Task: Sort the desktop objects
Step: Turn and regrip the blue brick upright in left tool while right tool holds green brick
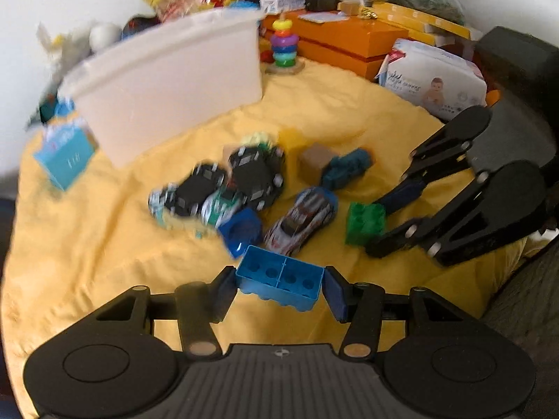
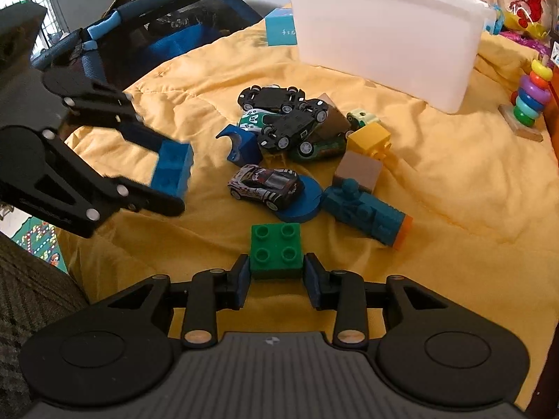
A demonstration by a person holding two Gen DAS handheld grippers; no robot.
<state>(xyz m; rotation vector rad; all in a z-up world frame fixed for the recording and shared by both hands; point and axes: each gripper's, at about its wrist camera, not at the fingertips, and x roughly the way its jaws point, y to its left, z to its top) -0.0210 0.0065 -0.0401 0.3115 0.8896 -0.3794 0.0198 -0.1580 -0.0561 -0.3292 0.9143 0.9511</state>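
Left gripper [image 1: 281, 288] is clamped on the blue brick [image 1: 279, 286], pads on its two short ends, hollow underside facing the camera. Brick is carried clear of the yellow cloth [image 1: 87, 244].

Right gripper [image 2: 276, 279]: the green brick [image 2: 276, 248] sits between the pads, studs up, resting on the cloth. There's a sliver of gap on both sides, so I read it as jaws apart, not gripping yet.

Handling: both bricks are hard hollow plastic, light, stiff, smooth-walled. Flat opposing sides are the place to hold them; the studs give nothing. Blue one is held at full length, so any twist could pivot it out. Green one is square, so either pair of faces works.

Room: the white bin [image 2: 384, 35] stands well ahead of both grippers, beyond the toy pile, rim high and the near wall tall, so a drop probably needs lift first. The toy cars [image 2: 279, 118], blue train [image 2: 367, 213] and yellow brick [image 2: 370, 138] lie just ahead of the right gripper, loosely stacked and easy to knock. Open cloth lies to the right of that gripper. To its left the cloth ends at a drop. The two grippers are near each other, so watch crossing paths.
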